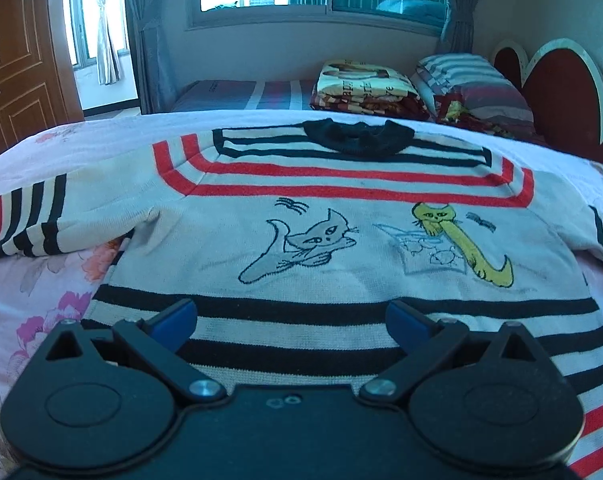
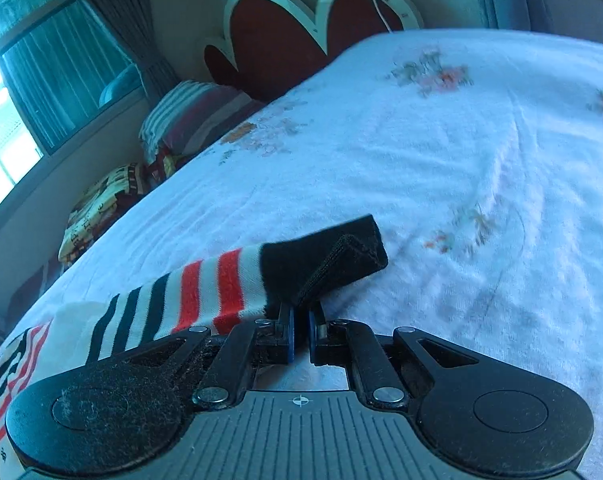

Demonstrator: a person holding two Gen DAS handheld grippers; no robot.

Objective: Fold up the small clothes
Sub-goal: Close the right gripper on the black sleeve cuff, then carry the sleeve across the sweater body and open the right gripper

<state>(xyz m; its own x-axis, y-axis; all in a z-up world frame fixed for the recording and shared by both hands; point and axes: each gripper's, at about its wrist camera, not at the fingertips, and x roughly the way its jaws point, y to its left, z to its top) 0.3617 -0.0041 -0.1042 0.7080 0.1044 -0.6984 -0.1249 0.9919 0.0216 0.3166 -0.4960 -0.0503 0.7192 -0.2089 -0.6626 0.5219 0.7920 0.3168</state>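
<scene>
Left wrist view: the left hand-held gripper (image 1: 291, 322) is spread wide just above the sweater (image 1: 341, 240), which lies flat on the bed (image 1: 41, 280) ahead of it.

Right wrist view: the right hand-held gripper (image 2: 301, 330) pinches the sweater's black cuff (image 2: 325, 258), the striped sleeve (image 2: 189, 296) trailing to its left.

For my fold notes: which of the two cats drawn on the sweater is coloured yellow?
The cat on the right of the sweater, stretched over a drawn box, is yellow. The left cat is only grey with a dark outline.

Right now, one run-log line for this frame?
sweater: flat on bed | left gripper: open over hem | right gripper: shut on sleeve cuff
</scene>
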